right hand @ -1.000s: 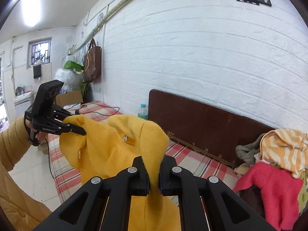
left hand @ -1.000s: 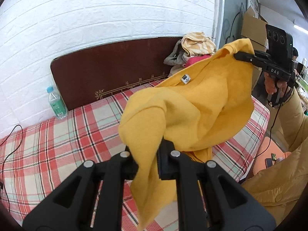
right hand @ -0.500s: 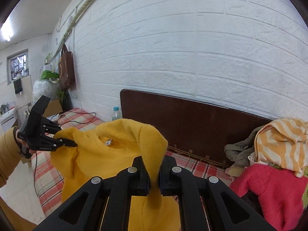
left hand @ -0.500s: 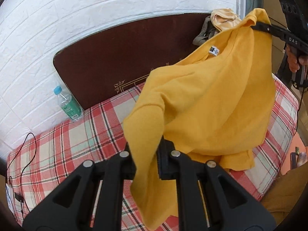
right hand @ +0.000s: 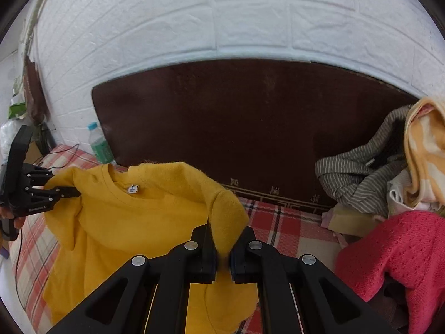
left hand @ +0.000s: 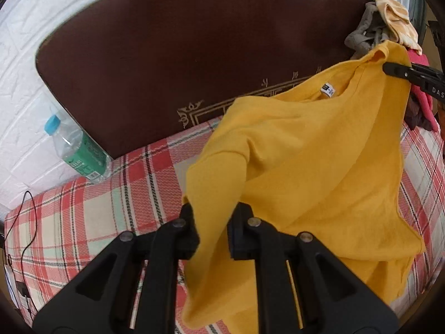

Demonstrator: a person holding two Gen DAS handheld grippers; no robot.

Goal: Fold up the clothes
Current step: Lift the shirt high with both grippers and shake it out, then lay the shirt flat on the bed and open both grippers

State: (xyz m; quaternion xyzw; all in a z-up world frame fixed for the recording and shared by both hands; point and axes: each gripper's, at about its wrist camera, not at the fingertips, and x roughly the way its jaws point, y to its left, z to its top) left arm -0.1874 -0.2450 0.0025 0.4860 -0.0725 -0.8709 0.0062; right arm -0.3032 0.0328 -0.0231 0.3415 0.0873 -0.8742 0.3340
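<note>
A yellow T-shirt [left hand: 319,172] hangs stretched between the two grippers above a red, white and green plaid bedcover [left hand: 83,217], its lower part draping down onto the bed. The left gripper [left hand: 212,231] has its jaws pressed onto a bunched shoulder or sleeve of the shirt, the fabric spilling down between the black fingers [left hand: 186,233]. The right gripper [right hand: 222,253] likewise pinches the opposite shoulder, a fold of yellow cloth rising out from between its nearly closed jaws. In the left wrist view the right gripper [left hand: 389,69] appears at the far right edge, clamped on the shirt's upper corner; in the right wrist view the left gripper [right hand: 75,192] shows at the left, gripping the other corner, with part of a hand [right hand: 11,217] behind it. The round neckline faces up with its small white label [right hand: 133,188] visible inside the collar. Behind the bed stands a dark brown headboard [left hand: 194,55] against a white brick-pattern wall [right hand: 222,14]. A plastic water bottle [left hand: 78,150] with a green label and blue cap stands beside the headboard. At the other end of the bed sits a pile of clothes: a grey striped garment [right hand: 361,172], an orange-and-white striped one [right hand: 425,150] and a pink knit sweater [right hand: 403,250]. A black cable [left hand: 25,222] trails across the bedcover's left edge.
</note>
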